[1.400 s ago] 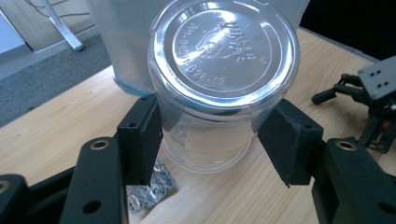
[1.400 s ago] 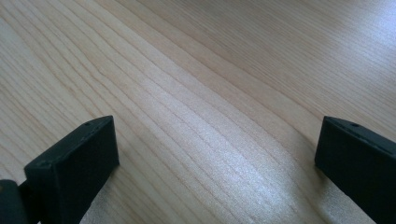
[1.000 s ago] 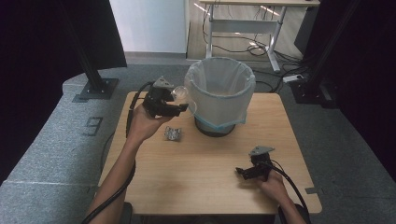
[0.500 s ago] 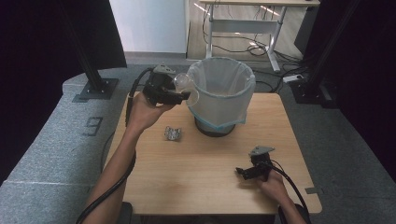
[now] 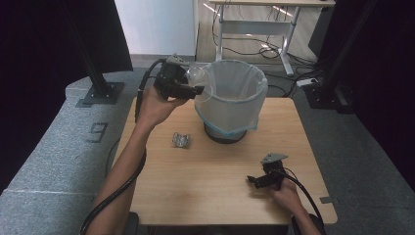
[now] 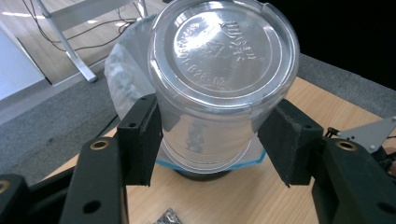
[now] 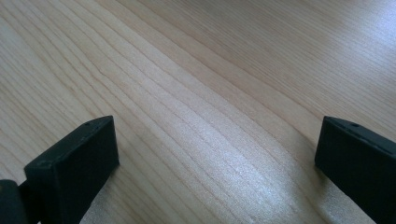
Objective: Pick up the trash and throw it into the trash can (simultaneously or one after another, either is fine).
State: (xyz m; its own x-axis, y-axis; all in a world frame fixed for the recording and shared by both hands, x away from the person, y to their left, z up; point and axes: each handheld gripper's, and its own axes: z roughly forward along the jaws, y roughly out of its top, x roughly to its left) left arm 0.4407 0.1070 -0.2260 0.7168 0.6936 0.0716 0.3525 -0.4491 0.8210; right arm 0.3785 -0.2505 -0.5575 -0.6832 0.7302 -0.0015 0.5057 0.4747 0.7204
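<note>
Since the earlier frames the left gripper [image 5: 198,89] has risen from table level and moved toward the bin [image 5: 234,98]; it is now held up at the bin's left rim. Its jaws are clamped on a clear plastic cup [image 6: 223,79], pads pressed against both sides of the wall, the cup's base facing the camera. In the high view the cup [image 5: 197,78] sits just beside the rim, touching or nearly so; hard to tell. Bin is lined with a pale bag and stands on the wooden table [image 5: 205,181]. A small crumpled wrapper [image 5: 181,140] lies on the table left of the bin. Right gripper [image 5: 255,180] rests low at the table's near right, unchanged, jaws wide apart over bare wood.
</note>
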